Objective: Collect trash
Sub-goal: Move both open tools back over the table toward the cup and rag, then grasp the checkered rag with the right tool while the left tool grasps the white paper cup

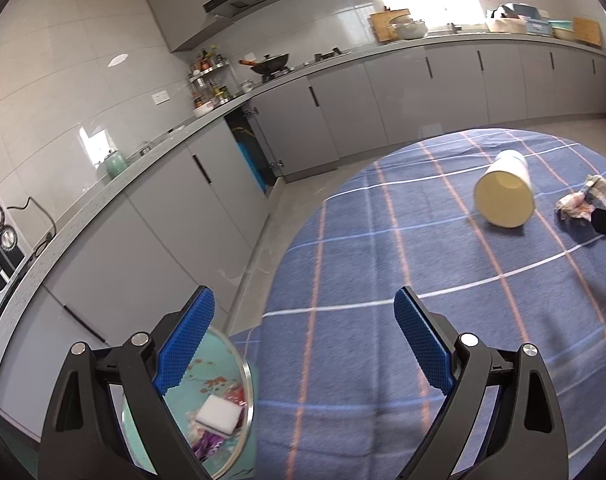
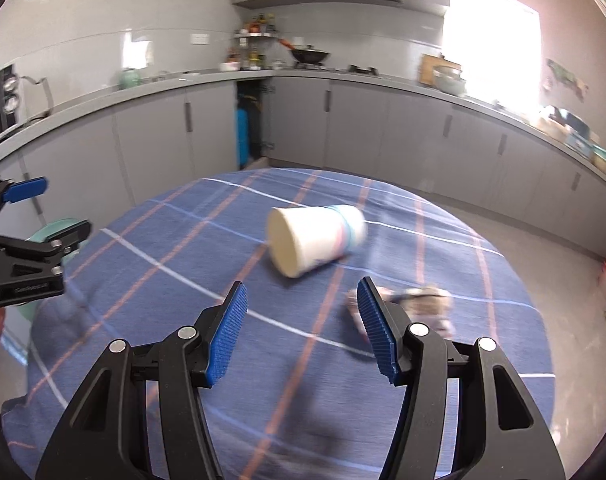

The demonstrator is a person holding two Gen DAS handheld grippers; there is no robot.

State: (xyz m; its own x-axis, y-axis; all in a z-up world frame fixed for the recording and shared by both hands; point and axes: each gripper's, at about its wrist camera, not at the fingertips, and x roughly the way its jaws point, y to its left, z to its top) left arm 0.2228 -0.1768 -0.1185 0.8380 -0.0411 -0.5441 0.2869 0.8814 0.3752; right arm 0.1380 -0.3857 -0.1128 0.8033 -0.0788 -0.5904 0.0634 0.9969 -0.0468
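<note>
A white paper cup (image 1: 505, 194) lies on its side on the round table with the blue plaid cloth (image 1: 383, 280); it also shows in the right wrist view (image 2: 317, 244). A crumpled wrapper (image 1: 583, 200) lies to its right, and shows just beyond my right finger (image 2: 427, 304). My left gripper (image 1: 303, 344) is open and empty over the table's left edge. Below it a teal bin (image 1: 227, 364) holds a white sponge (image 1: 219, 420) and wrappers. My right gripper (image 2: 301, 332) is open and empty, above the table near the cup and wrapper.
Grey kitchen cabinets and a counter (image 1: 343, 92) run along the walls beyond the table. One cabinet door (image 1: 251, 152) stands open. The left gripper shows at the left edge of the right wrist view (image 2: 27, 248). Bare floor (image 2: 583, 320) lies to the right of the table.
</note>
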